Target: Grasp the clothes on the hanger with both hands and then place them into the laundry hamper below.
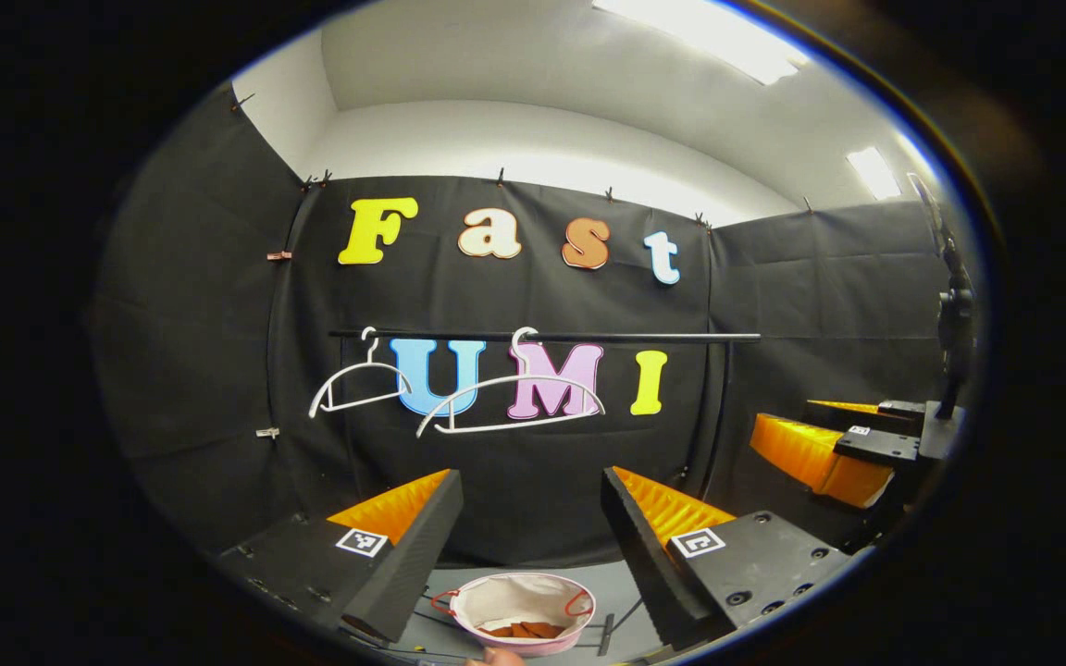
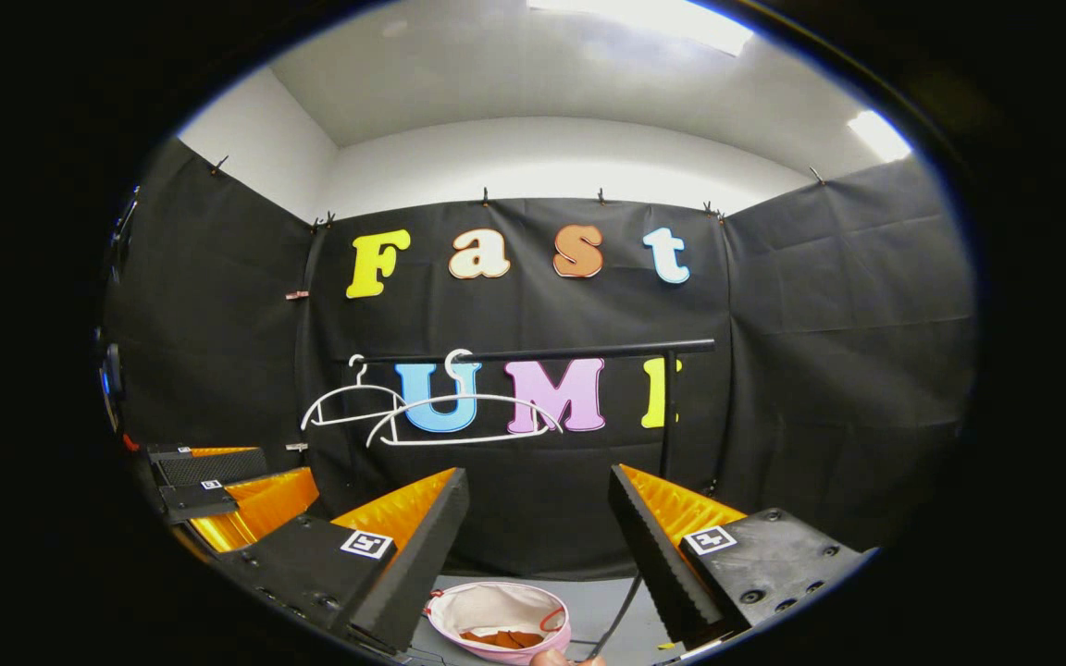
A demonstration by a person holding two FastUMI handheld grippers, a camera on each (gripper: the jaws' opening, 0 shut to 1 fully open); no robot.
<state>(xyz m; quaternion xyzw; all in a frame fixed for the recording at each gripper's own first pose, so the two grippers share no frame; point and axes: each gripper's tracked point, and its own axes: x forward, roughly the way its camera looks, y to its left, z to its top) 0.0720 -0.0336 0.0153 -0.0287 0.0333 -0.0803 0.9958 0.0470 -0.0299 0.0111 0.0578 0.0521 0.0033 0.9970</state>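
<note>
Now two bare hangers (image 1: 510,400) on rail (image 1: 542,337); one hamper (image 1: 524,610); both grippers (image 1: 530,518) (image 2: 538,518) released.

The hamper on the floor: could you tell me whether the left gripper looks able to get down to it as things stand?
Probably yes. The left gripper is open and holds nothing, and the hamper sits below between its fingers with its mouth open; nothing visible lies between them. The brown clothes already lie inside it.

Both views face the rail (image 1: 542,337) from well back. They share its hangers (image 1: 510,402) and the hamper (image 1: 524,612) below. The left gripper view sits left of the other.
</note>
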